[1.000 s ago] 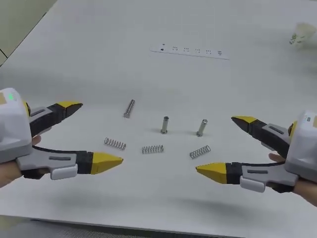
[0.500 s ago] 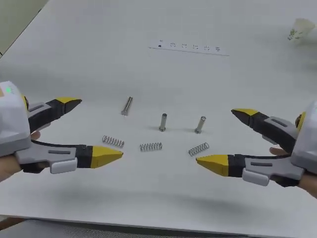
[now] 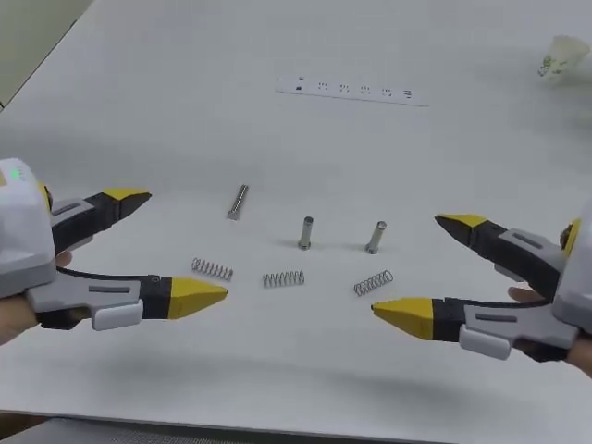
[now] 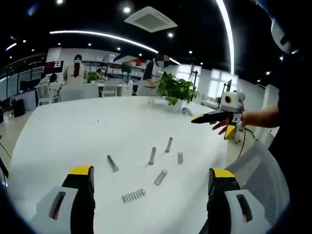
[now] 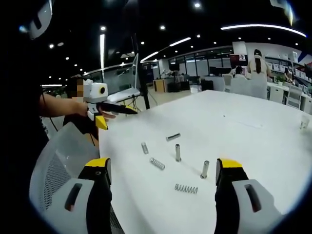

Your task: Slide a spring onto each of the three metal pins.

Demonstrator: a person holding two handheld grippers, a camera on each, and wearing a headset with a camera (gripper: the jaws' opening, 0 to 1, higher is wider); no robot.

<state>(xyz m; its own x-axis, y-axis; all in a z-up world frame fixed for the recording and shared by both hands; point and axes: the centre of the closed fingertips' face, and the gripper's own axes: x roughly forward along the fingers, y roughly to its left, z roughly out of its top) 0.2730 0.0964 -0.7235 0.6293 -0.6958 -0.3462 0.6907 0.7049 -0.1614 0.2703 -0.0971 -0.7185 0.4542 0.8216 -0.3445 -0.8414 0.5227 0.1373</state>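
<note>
Three metal pins rest on the white table (image 3: 277, 370). One pin (image 3: 240, 201) lies flat at the left; the middle pin (image 3: 306, 232) and the right pin (image 3: 376, 237) stand upright. In front of them lie three loose springs: left (image 3: 213, 269), middle (image 3: 283, 278), right (image 3: 373, 283). My left gripper (image 3: 176, 245) hovers open to the left of the row, and my right gripper (image 3: 416, 265) hovers open to the right, both holding nothing. From the left gripper (image 4: 151, 171) I see the pins (image 4: 152, 155) and springs (image 4: 161, 177) ahead. From the right gripper (image 5: 164, 163) I see the pins (image 5: 178, 152) and springs (image 5: 186, 188).
A white power strip (image 3: 351, 92) lies flat farther back. A small pale object (image 3: 562, 60) sits at the far right corner. The table's near edge (image 3: 277, 430) runs below the grippers. A mesh chair (image 5: 58, 175) stands beside the table, and a potted plant (image 4: 176, 87) sits at its far end.
Both grippers stay open and hover in nearly the same places; the right one has drifted slightly outward. Pins and springs have not moved; the view has shifted a little.
</note>
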